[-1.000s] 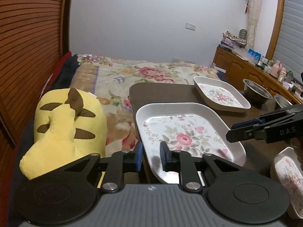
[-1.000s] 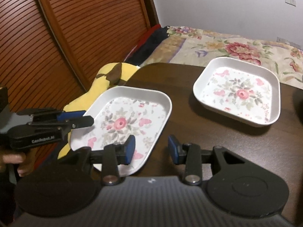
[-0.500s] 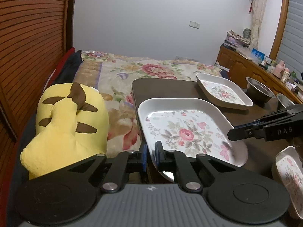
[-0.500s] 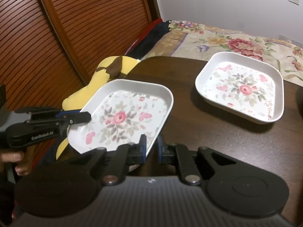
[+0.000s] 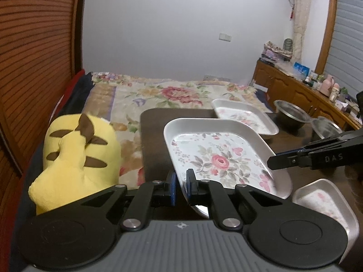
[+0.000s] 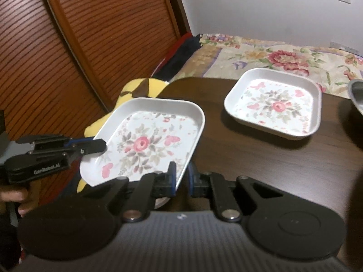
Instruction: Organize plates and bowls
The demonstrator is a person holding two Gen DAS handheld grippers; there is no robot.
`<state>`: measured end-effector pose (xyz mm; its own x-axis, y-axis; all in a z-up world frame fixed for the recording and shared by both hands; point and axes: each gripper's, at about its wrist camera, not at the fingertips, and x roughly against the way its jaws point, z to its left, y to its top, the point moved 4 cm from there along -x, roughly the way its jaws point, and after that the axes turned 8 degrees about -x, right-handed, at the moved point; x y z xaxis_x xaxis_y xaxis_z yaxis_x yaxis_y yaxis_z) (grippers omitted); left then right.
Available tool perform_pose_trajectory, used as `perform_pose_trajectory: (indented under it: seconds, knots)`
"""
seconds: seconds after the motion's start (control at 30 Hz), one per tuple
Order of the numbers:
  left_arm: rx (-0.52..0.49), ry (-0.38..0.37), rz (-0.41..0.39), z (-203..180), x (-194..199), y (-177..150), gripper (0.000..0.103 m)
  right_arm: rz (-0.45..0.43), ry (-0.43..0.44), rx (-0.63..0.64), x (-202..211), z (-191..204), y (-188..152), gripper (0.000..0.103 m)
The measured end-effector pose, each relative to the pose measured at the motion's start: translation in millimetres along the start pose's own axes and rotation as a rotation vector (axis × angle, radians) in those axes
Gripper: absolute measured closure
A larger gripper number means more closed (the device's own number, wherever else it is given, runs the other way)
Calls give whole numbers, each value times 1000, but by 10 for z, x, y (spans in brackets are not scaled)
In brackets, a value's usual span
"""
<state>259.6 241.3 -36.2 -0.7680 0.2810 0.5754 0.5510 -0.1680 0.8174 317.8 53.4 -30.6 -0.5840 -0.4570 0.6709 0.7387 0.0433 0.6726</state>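
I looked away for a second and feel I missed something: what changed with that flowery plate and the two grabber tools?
Both grippers closed: the left gripper and right gripper now pinch opposite rims of the large floral plate, which had lain flat between open jaws. It has been lifted off the table and tilts. The far floral plate, the steel bowls and the yellow plush stayed put.

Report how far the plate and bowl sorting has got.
Done: nothing looks stacked yet. In hand: the left gripper and right gripper are both shut on opposite rims of the large floral plate, which sits tilted above the table. Left: the second floral plate, a small floral dish and two metal bowls each lie separate.
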Motion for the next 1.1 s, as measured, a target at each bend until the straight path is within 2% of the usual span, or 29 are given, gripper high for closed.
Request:
perform_pose_trajectory:
  seconds: [0.5, 0.77, 1.1]
  knots:
    - [-74, -76, -55, -818, 269, 231, 93, -116, -60, -43, 816, -366, -214, 91]
    - [-125, -99, -64, -1089, 363, 289, 92, -157, -80, -58, 1058, -505, -344, 91]
    - [-156, -103, -46, -1288, 446, 138, 91, -164, -94, -59, 1185, -587, -526, 91]
